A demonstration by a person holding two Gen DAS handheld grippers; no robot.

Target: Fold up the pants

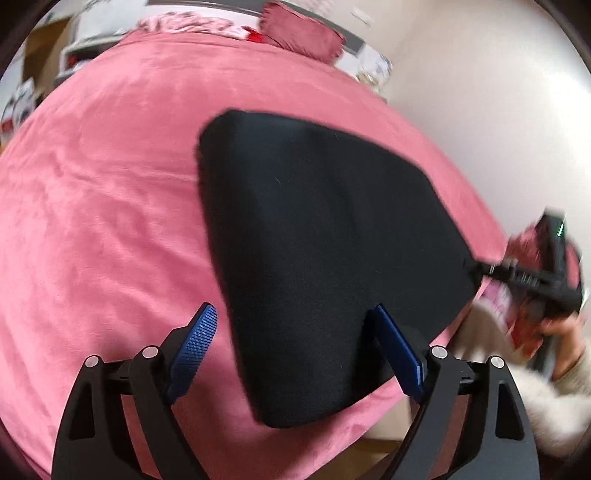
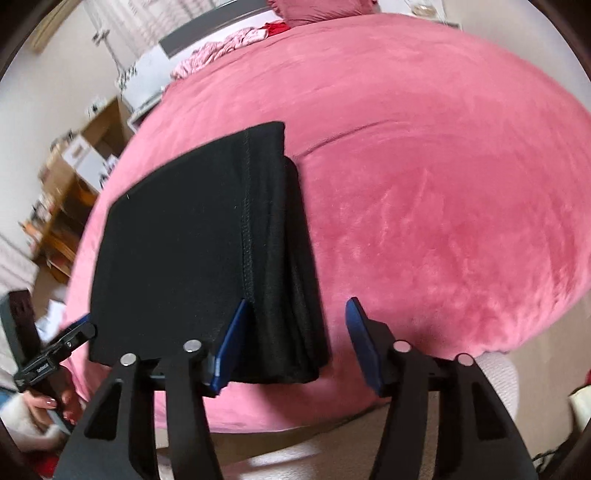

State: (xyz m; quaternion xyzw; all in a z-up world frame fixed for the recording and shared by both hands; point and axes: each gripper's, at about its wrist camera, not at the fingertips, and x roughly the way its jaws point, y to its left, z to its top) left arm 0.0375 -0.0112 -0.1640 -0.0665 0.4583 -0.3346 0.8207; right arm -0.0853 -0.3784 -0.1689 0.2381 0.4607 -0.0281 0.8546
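The black pants (image 1: pixel 325 251) lie folded into a thick rectangular stack on the pink bed (image 1: pixel 110 184). In the right wrist view the stack (image 2: pixel 192 243) shows layered folds along its right side. My left gripper (image 1: pixel 295 328) is open, its jaws spread over the stack's near left corner, holding nothing. My right gripper (image 2: pixel 295 325) is open above the stack's near right edge. The right gripper also shows in the left wrist view (image 1: pixel 480 267) at the stack's right corner. The left gripper shows in the right wrist view (image 2: pixel 83 326) at the stack's left corner.
A pink pillow (image 1: pixel 303 31) and crumpled pink bedding (image 2: pixel 221 51) lie at the head of the bed. A wooden shelf with boxes (image 2: pixel 70 192) stands left of the bed. A white wall (image 1: pixel 498 110) runs along the other side. Beige floor (image 2: pixel 517 332) lies below the bed's near edge.
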